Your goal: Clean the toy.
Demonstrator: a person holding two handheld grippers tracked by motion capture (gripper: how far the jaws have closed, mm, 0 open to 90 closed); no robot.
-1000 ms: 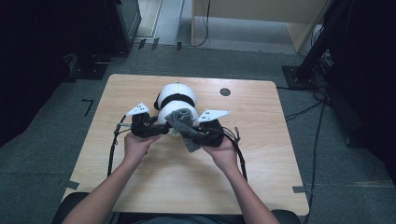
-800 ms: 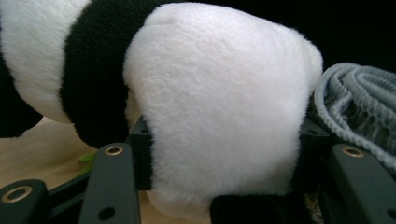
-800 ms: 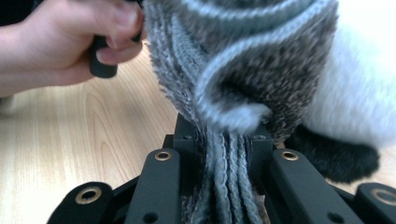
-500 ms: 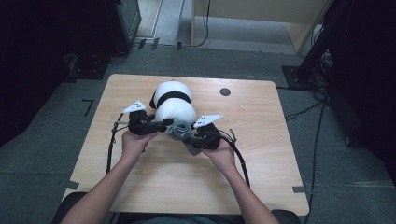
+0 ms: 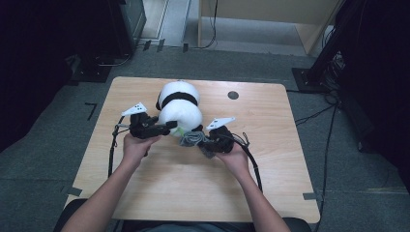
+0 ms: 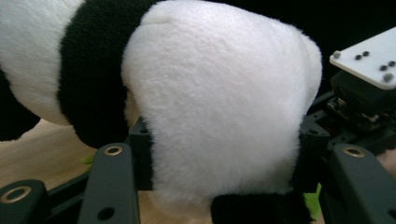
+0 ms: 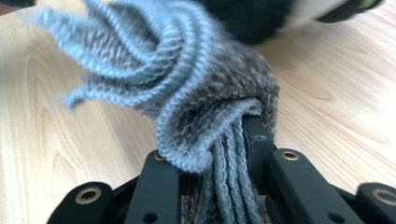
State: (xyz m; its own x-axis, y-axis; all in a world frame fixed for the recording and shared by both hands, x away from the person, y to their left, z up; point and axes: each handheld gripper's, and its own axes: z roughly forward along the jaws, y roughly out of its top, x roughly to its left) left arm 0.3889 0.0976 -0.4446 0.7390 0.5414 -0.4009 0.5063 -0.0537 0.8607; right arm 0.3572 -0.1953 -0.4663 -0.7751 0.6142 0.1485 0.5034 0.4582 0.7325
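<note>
Panda plush toy (image 5: 180,107), black and white and soft, lies near the middle of the pale wooden desk (image 5: 270,159), and its white rounded end points toward the person. A second ago the right tool (image 5: 205,143) was held a little higher, close against the side of the toy; now it has come lower, toward the desk surface, and the grey knitted cloth with a ribbed edge (image 5: 192,139) hangs lower with it, just beside the white end. In the right gripper view the two black jaws are pressed together on the bunched folds of this knitted cloth (image 7: 205,112), so the grip looks firm. The left tool (image 5: 164,127) has almost not moved: in the left gripper view its jaws stand on both sides of the white plush end (image 6: 219,107) and squeeze it. I judge that the person steadies the toy with the left hand and prepares to pull the knitted piece over this end, so the opening of the cloth must next be brought in front of the plush.
</note>
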